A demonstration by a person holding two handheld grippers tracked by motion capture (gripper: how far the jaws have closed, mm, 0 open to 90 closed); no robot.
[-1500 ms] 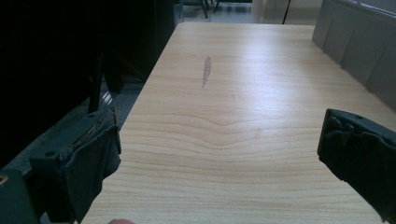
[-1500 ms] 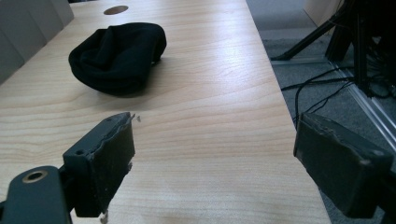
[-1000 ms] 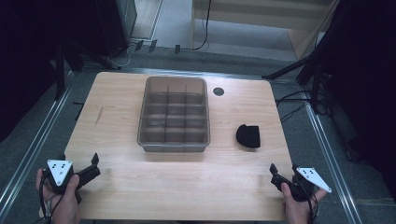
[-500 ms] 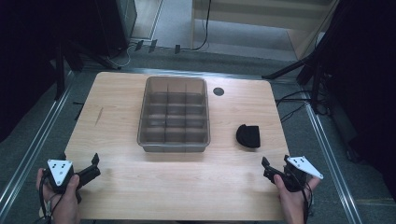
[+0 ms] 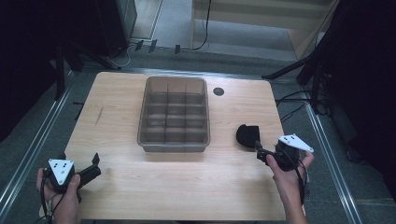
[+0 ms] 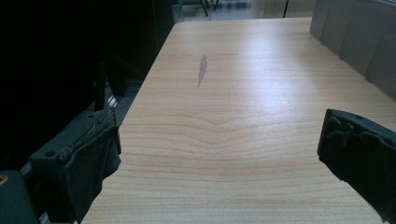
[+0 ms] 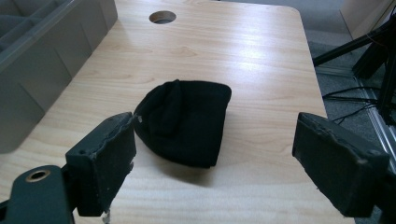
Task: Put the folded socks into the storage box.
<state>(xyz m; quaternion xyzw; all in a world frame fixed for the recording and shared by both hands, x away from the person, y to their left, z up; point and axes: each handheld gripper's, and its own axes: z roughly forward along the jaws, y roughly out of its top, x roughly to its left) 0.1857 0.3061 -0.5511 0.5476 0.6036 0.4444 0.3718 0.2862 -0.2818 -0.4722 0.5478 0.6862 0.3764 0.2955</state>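
One bench [image 5: 233,182], one grey divided tray [image 5: 173,114], one black cloth [image 5: 246,134]. Two hand-held grippers: left hand-held gripper [image 5: 93,164] and right hand-held gripper [image 5: 258,151], both released, empty.

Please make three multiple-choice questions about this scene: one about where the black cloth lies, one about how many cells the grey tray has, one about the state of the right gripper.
1. Where does the black cloth lie?
A. Inside the tray
B. On the table, right of the tray
C. On the floor

2. How many cells does the grey tray have?
A. Twelve
B. Six
C. Twenty

3. How is the right gripper?
A. Shut on the cloth
B. Shut and empty
C. Open, just short of the cloth

Answers:
1. B: in the high view it rests on the bare wood beside the tray's right wall.
2. A: three columns and four rows can be counted.
3. C: in the right gripper view its jaws stand wide apart, with the cloth ahead of them.
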